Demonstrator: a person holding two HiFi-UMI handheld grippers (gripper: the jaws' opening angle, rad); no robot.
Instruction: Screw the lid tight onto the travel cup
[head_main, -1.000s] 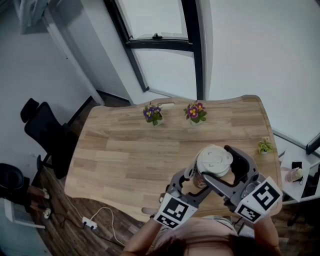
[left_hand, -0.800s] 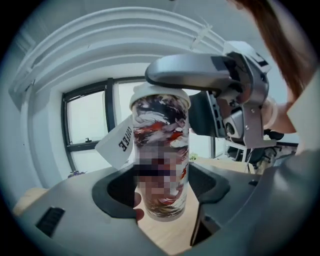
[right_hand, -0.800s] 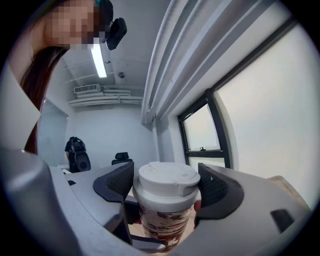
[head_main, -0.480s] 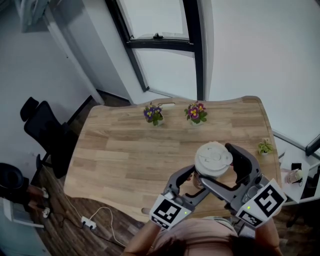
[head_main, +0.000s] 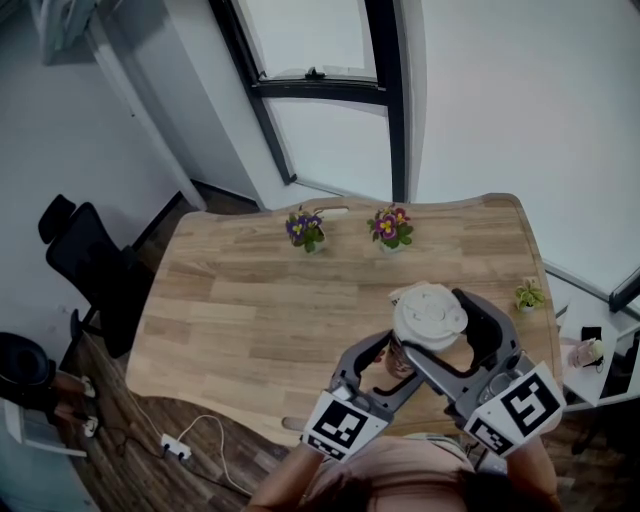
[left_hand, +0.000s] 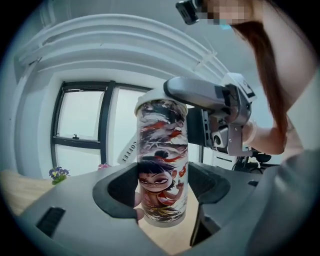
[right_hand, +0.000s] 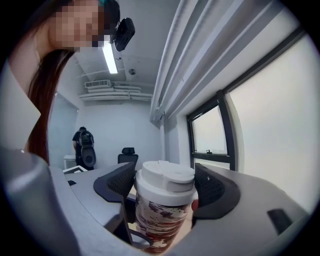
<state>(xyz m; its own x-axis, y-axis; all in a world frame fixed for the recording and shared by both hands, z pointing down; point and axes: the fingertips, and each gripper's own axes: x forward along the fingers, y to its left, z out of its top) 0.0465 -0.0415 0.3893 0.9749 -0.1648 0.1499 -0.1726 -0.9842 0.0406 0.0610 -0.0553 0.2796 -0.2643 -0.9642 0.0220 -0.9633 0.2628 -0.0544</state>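
The left gripper (head_main: 388, 362) is clamped low on the cup (left_hand: 161, 150). The right gripper (head_main: 445, 330) clasps the lid (head_main: 430, 313) on top, over the table's (head_main: 250, 300) near right part. Beyond stand purple flowers (head_main: 306, 228), pink flowers (head_main: 390, 225) and a plant (head_main: 528, 293) at the right edge, then the window (head_main: 320, 60).
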